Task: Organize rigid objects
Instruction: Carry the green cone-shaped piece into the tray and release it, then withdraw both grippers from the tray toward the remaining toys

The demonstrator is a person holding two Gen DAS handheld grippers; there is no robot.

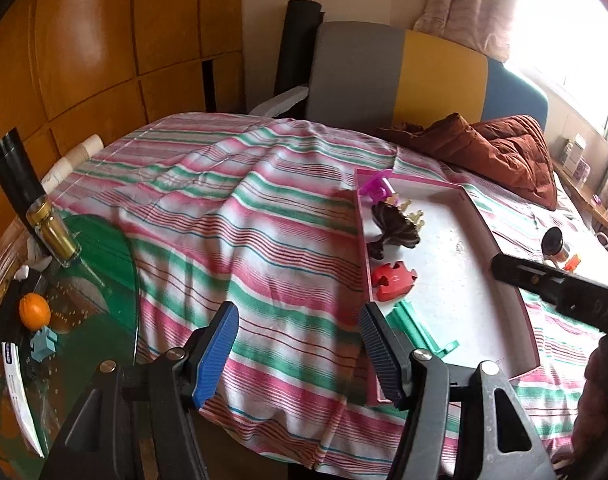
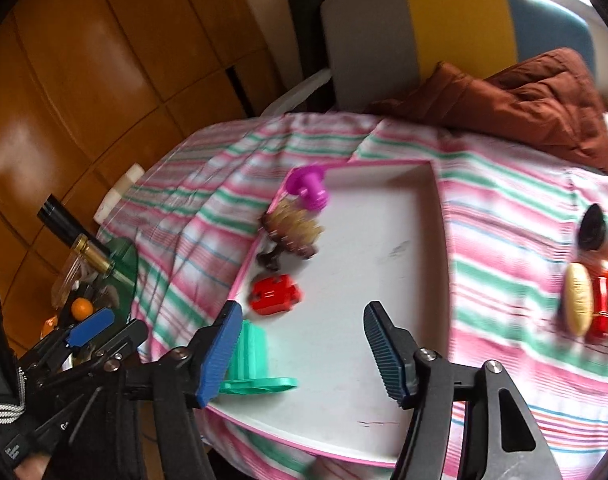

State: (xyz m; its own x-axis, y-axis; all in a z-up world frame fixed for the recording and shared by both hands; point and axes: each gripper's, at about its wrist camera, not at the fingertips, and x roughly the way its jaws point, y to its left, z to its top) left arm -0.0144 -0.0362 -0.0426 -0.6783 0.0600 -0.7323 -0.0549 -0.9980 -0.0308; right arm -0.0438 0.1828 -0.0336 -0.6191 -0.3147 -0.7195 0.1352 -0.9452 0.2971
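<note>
A soft striped cloth (image 1: 243, 216), creased and matt, covers the table. On it sits a shallow tray (image 2: 440, 216) with a smooth, matt white floor and a pink rim. The red toy block (image 2: 275, 294) and green piece (image 2: 251, 354) look like glossy moulded plastic. Ribbed blue pads (image 1: 219, 352) line the left tongs (image 1: 299, 354). Glossy wooden panels (image 1: 83, 40) fill the upper left. A puffy rust-brown quilted cloth (image 1: 504, 152) lies at upper right.

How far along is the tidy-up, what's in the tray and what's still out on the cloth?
Done: four toys line the pink tray's left edge: purple piece, brown figure, red block, green piece. In hand: nothing; both the right hand-held gripper and the left hand-held gripper are open. Left: black-lidded jar and toy food on the cloth.
</note>
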